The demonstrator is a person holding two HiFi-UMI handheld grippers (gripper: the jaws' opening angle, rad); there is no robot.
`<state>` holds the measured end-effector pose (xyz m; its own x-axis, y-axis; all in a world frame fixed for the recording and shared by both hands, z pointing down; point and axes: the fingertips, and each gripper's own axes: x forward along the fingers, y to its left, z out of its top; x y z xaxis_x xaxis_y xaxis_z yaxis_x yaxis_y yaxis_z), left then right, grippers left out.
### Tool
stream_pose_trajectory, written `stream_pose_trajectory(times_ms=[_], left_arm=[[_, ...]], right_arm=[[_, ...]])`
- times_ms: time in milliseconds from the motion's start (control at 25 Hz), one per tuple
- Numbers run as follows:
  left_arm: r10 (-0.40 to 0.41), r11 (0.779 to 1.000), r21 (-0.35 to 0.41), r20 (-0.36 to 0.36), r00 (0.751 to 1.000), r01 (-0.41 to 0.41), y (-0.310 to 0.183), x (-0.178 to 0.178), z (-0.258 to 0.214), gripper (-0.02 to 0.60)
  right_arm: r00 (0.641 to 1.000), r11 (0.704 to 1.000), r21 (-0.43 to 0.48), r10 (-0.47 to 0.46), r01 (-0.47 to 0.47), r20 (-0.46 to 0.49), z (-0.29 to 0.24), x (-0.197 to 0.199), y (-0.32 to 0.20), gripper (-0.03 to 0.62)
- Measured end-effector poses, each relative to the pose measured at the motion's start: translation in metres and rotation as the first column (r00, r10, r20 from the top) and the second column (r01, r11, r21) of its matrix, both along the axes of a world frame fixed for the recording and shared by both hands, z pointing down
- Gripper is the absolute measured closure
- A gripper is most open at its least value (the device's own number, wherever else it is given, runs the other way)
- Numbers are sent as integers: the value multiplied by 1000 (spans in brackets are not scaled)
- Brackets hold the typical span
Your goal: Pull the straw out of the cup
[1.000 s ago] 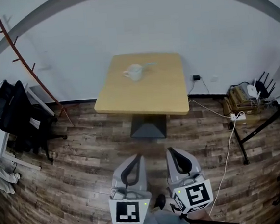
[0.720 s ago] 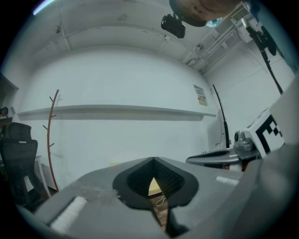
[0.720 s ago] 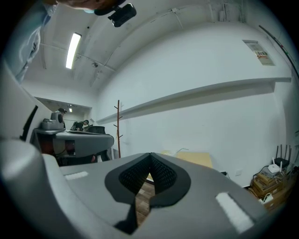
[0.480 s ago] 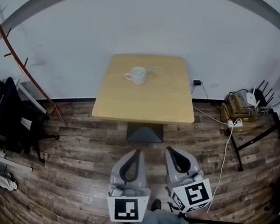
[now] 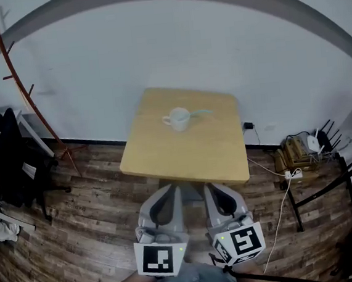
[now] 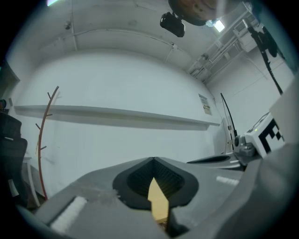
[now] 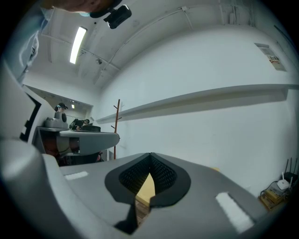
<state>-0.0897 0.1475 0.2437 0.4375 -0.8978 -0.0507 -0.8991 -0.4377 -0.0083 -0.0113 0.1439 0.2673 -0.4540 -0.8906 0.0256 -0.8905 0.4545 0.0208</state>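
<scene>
A white cup [image 5: 177,119] stands on the far half of a square wooden table [image 5: 165,160], with a pale straw [image 5: 201,112] leaning out of it to the right. My left gripper [image 5: 172,188] and right gripper [image 5: 208,185] are side by side at the table's near edge, well short of the cup, both pointing level at it. Both are shut with nothing held. In the left gripper view the jaws [image 6: 153,159] meet at the tip, and a sliver of the table [image 6: 159,201] shows through the gap. The right gripper view shows the same: closed jaws [image 7: 150,154] and a table sliver [image 7: 146,189].
A red coat rack [image 5: 25,90] leans on the white wall at the left, beside a chair draped in dark clothes [image 5: 7,159]. A power strip, router and cables [image 5: 298,153] lie on the wood floor at the right, near a black stand leg [image 5: 331,181].
Both grippers have advanced together toward the table, from open floor to its near edge. The table and cup sit lower and closer in the head view. The jaws stayed shut.
</scene>
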Motion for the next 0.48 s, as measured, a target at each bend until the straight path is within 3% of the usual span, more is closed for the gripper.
stream_pose_trajectory(times_ms=[240,480], left_arm=[[15,999,28,-10,1000,-15,-27,-11,-11,563],[36,999,-9,-14,999,-36,-37,-21,3,563]], right_arm=[[1000,1000,21,4,-4,-2,-11,-14,-27,587],[1000,1000,-10,23,-23,5,0,-23,-36,586]])
